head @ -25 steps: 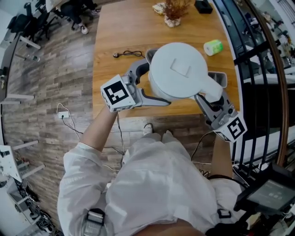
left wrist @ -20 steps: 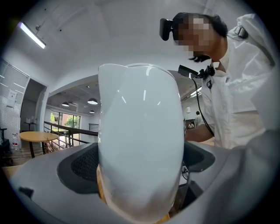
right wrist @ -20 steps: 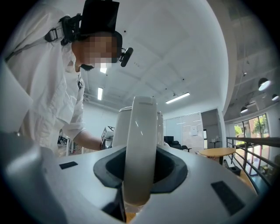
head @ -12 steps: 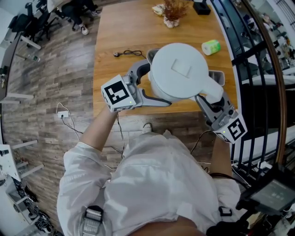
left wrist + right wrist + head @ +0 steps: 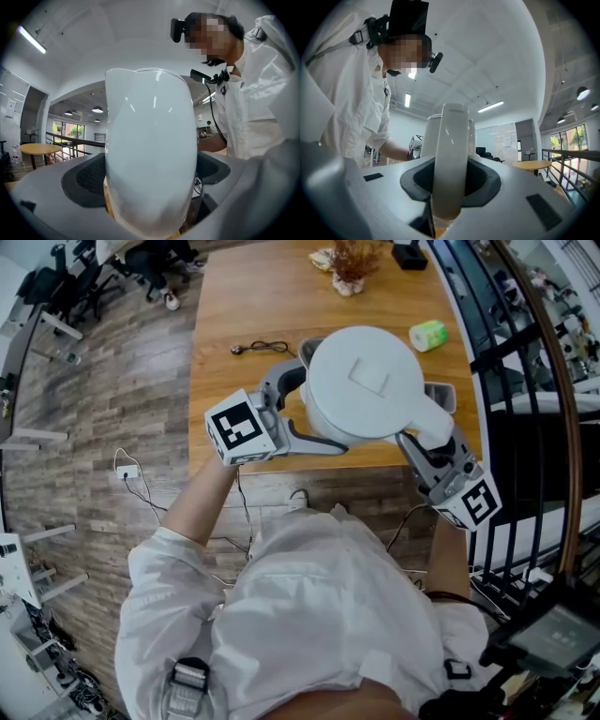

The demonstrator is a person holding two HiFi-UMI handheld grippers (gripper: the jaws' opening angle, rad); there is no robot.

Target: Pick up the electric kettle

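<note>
The white electric kettle [image 5: 366, 385] hangs above the near edge of the wooden table [image 5: 234, 306], its round lid facing the head camera. My left gripper [image 5: 302, 399] reaches in from the left, and its jaws clamp the kettle's body. In the left gripper view the glossy white body [image 5: 150, 140] fills the gap of the left gripper [image 5: 150, 180]. My right gripper [image 5: 424, 439] comes from the lower right and is shut on the kettle's handle. In the right gripper view the upright white handle [image 5: 451, 140] sits pinched in the right gripper [image 5: 450, 185], with the body behind it.
On the table lie a black cable with a plug [image 5: 262, 349], a green roll [image 5: 431, 335], a dried plant [image 5: 352, 263] and a black item [image 5: 412, 253]. A grey object [image 5: 442, 397] peeks out beside the kettle. A dark railing [image 5: 525, 381] runs along the right.
</note>
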